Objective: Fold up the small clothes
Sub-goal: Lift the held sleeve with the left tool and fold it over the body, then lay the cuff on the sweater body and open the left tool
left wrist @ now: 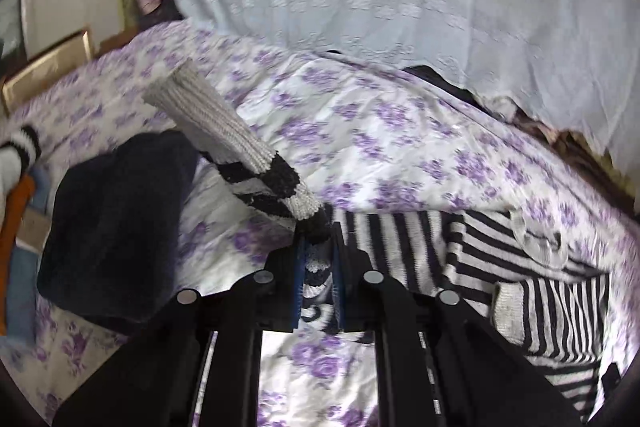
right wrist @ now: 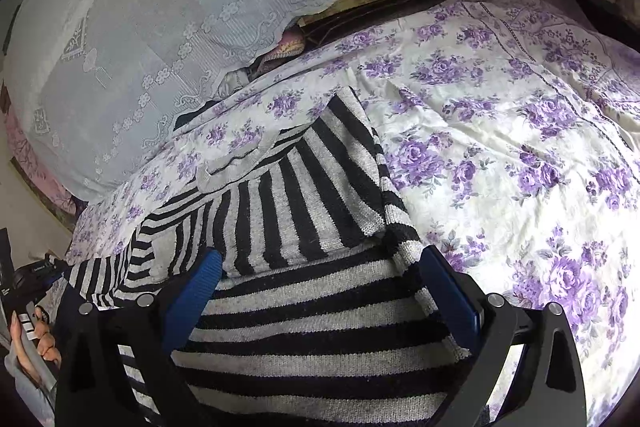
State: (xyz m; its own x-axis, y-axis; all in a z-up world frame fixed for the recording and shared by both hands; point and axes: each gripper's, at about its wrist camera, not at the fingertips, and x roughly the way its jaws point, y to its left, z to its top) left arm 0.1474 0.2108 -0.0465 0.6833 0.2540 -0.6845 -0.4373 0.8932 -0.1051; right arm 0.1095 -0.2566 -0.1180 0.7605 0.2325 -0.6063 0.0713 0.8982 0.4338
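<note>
A black-and-white striped knit sweater (right wrist: 304,211) lies flat on the bed, partly folded — one flap turned over its middle, stripes crossing — spread beneath and ahead of the right gripper (right wrist: 320,267). Its grey ribbed sleeve (left wrist: 224,131) with striped cuff rises slantwise from the left gripper (left wrist: 318,247) — pinched there, lifted off the bed.

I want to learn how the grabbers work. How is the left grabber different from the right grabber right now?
The left gripper is shut on a striped sleeve, lifted off the bedsheet; the right gripper is open and holds nothing. The left gripper's pads press the knit between them, while the right gripper's fingers stand wide apart over the striped sweater lying flat. Both have blue pads on black frames, and both point down at the bed.
</note>
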